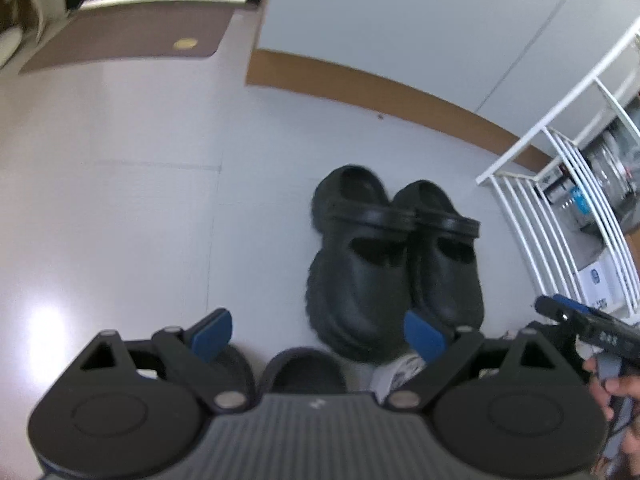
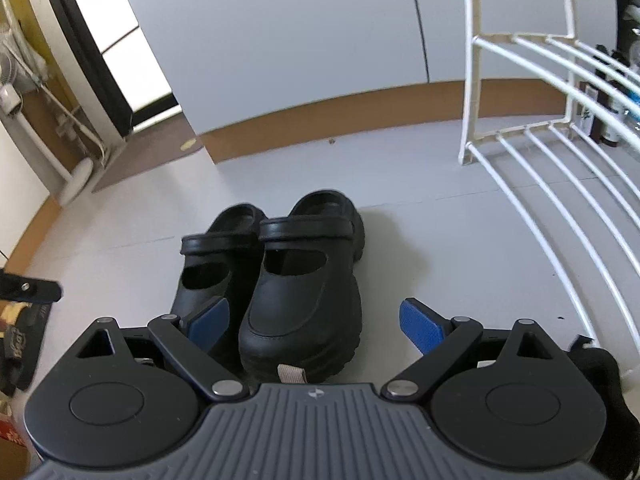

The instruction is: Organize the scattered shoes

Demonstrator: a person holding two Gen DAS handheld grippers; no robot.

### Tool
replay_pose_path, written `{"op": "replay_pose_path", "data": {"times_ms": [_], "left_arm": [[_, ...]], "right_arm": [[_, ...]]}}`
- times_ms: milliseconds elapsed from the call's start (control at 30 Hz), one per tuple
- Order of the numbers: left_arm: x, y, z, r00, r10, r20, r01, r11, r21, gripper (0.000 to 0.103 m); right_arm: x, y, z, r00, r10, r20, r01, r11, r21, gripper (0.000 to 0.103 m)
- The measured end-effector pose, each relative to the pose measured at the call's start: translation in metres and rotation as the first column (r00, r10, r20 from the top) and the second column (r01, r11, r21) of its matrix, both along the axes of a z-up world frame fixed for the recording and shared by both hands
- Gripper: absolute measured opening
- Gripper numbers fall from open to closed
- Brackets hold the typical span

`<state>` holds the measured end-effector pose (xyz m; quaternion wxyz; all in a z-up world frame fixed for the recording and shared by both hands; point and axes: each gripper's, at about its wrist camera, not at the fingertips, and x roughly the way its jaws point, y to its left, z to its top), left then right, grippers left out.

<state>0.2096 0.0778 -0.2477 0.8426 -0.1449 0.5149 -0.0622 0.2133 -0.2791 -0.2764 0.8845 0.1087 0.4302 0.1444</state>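
Your pair of black clogs (image 2: 280, 280) sat side by side, touching, at frame center in the R wrist view, toes pointing at the camera. The nearer clog (image 2: 304, 304) lay between the blue pads of your right gripper (image 2: 316, 322), w/ its toe at the bottom center of frame; the L pad (image 2: 210, 320) overlapped the other clog (image 2: 204, 276). In the L wrist view the same pair sat center-right, just above the left gripper (image 1: 318, 334), and a dark slipper (image 1: 304, 372) lay low between its pads. A white rack (image 2: 560, 152) filled the right side of frame; the bare pale floor (image 1: 120, 200) ran wide open at left, up to the brown baseboard (image 2: 340, 120) across the upper middle. Both grippers stood spread wide, holding nothing. Your hand (image 1: 612, 392) showed at the lower right edge.
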Motion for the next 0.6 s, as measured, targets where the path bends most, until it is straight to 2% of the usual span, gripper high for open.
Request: {"op": "replay_pose_path", "data": {"times_ms": [133, 267, 400, 600], "left_arm": [[-0.003, 0.012, -0.004, 1.000, 0.026, -0.009, -0.027, 1.000, -0.016, 0.094], [-0.006, 0.020, -0.006, 0.999, 0.039, -0.015, -0.040, 0.999, -0.029, 0.094], [-0.009, 0.026, -0.007, 0.998, 0.051, -0.025, -0.052, 0.998, -0.035, 0.094], [-0.011, 0.023, -0.007, 0.999, 0.032, -0.031, -0.033, 0.999, -0.040, 0.094]], "right_arm": [[0.028, 0.016, -0.016, 0.999, 0.008, -0.036, -0.008, 1.000, 0.003, 0.095], [0.056, 0.034, -0.037, 0.997, -0.009, -0.082, 0.006, 0.999, -0.044, 0.095], [0.072, 0.050, -0.048, 0.995, -0.036, -0.089, 0.026, 0.994, -0.110, 0.095], [0.082, 0.063, -0.062, 0.992, -0.030, -0.126, 0.013, 0.991, -0.135, 0.095]]}}
